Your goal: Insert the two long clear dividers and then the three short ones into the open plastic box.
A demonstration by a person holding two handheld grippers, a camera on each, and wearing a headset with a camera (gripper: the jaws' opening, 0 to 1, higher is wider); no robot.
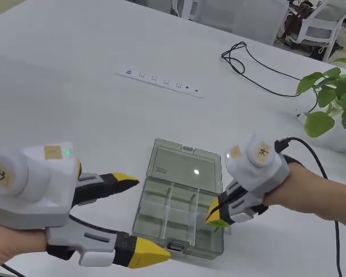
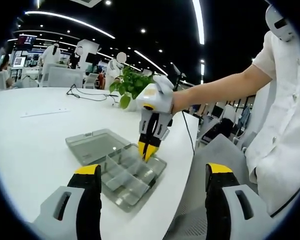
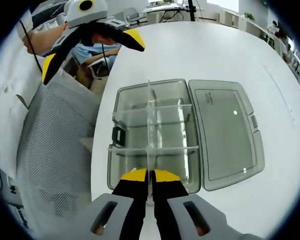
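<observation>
- Left gripper (image 1: 143, 217) hovers over the table's (image 1: 75, 98) near edge, jaws wide apart and empty.
- Right gripper (image 3: 150, 176) has its jaws clamped on one end of a clear divider (image 3: 150, 120), which stands upright in the open plastic box (image 1: 187, 245) by that edge.
- The divider looks light, thin, slippery and probably brittle, so pinch its upper edge and press straight down.
</observation>
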